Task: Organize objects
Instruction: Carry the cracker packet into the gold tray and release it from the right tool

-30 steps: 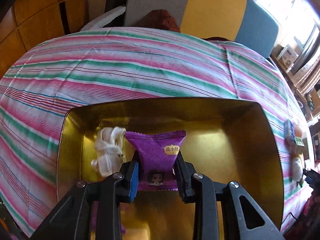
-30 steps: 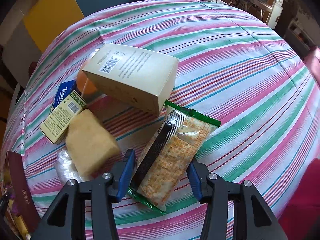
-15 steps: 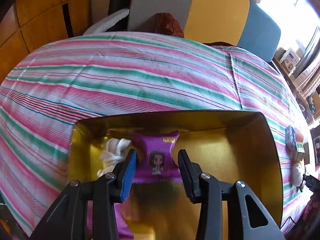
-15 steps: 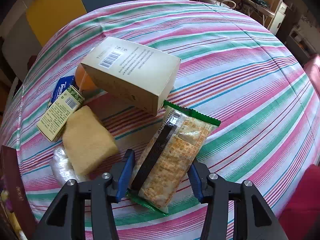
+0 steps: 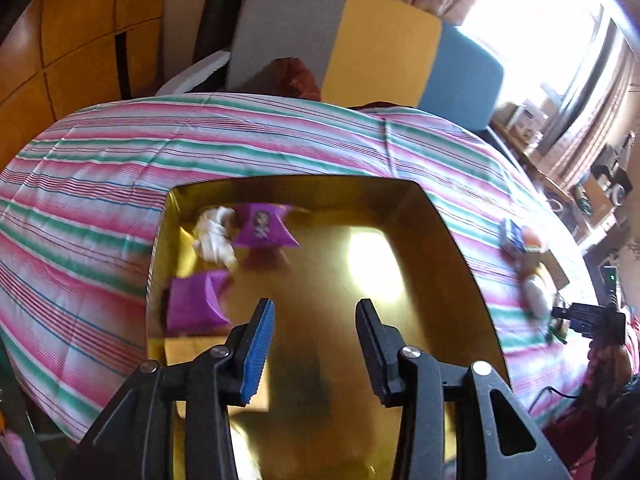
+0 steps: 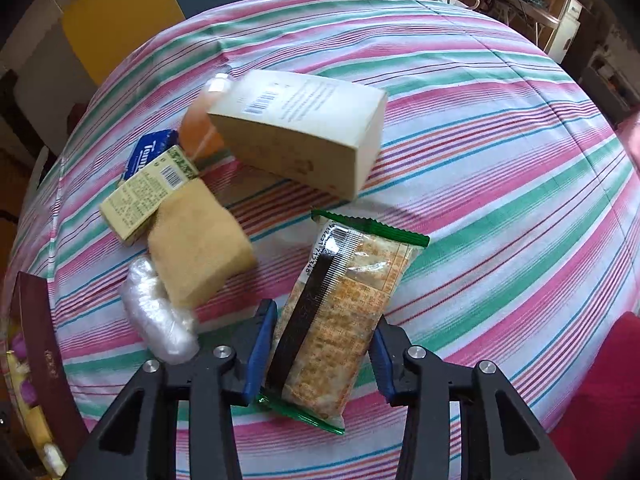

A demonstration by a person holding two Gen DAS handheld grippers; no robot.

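My left gripper (image 5: pixel 316 308) hovers open and empty over a gold tray (image 5: pixel 292 181) on the striped tablecloth. At the tray's far left lies a purple snack packet (image 5: pixel 264 228), with a white bundle (image 5: pixel 212 240) beside it and a second purple packet (image 5: pixel 192 300) nearer. In the right wrist view a green-edged cracker packet (image 6: pixel 344 300) lies between the jaws of my right gripper (image 6: pixel 324 312). These jaws are closing, and their blue pads (image 6: pixel 260 344) sit against the packet's long sides.
Left of the cracker packet lie a yellow sponge (image 6: pixel 200 248), a clear plastic bundle (image 6: pixel 156 320), a small green-yellow box (image 6: pixel 148 192) and a blue pack (image 6: pixel 148 152). A tan carton (image 6: pixel 304 128) leans on an orange bottle (image 6: pixel 200 128). A dark red box wall (image 6: pixel 36 340) stands at the left.
My left gripper let go of the purple packet, which now lies in the tray, then drew back and rose. The right jaws narrowed onto the cracker packet.
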